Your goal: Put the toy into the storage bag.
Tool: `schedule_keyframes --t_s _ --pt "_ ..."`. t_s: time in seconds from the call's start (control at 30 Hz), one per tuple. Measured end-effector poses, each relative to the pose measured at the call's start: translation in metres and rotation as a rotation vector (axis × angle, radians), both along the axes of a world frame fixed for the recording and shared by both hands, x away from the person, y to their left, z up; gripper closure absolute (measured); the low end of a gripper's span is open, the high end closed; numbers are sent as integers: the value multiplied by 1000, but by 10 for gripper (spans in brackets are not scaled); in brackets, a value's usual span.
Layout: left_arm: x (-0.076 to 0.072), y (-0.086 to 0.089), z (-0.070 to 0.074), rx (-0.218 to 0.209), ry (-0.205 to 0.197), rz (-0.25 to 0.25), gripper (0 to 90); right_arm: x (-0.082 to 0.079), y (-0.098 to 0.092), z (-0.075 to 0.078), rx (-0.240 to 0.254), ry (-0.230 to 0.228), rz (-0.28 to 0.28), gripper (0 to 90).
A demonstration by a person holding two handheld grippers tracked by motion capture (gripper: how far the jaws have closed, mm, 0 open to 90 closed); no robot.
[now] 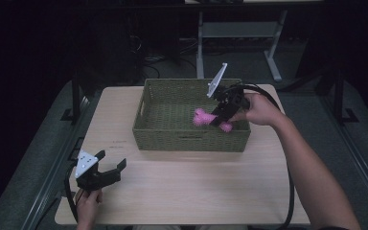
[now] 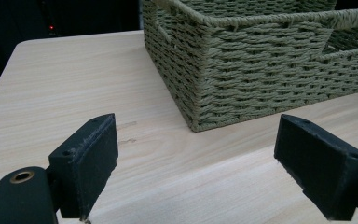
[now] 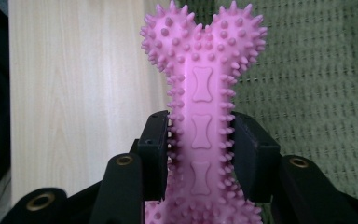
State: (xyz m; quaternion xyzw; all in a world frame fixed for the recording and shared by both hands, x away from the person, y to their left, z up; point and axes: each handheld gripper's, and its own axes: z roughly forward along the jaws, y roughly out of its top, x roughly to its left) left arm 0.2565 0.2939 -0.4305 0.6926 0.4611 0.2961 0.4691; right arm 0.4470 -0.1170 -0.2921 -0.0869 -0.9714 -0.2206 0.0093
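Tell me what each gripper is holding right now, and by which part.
The right gripper clamps the pink spiky bone toy by its narrow middle shaft, over the woven basket. The left gripper holds nothing; its jaws stand open above the table.

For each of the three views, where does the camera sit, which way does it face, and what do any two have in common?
High view: above the person's side, facing forward and down on the table; forearms, left gripper, right gripper.
Left gripper view: low over the table, facing the basket; own jaws open.
Right gripper view: along jaws shut on the pink bone toy, basket behind.
Shared: all three show the basket; high and right gripper views show the toy.
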Motion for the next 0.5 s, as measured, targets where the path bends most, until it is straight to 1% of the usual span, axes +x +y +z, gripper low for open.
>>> schedule_keyframes --t_s 0.07,0.17,0.3,0.4,0.5 --pt "0 0 0 -1 -2 1 130 3 -1 0 15 3 -2 584" --pt "1 1 0 0 1 5 130 8 -1 0 5 -8 -4 584" --pt "1 1 0 -1 2 6 130 12 -3 -3 10 -2 -12 584" --pt "2 1 0 -1 4 4 130 18 -1 -10 0 6 -14 584" --pt "2 1 -1 -1 5 6 130 24 -1 -14 5 17 -20 584"
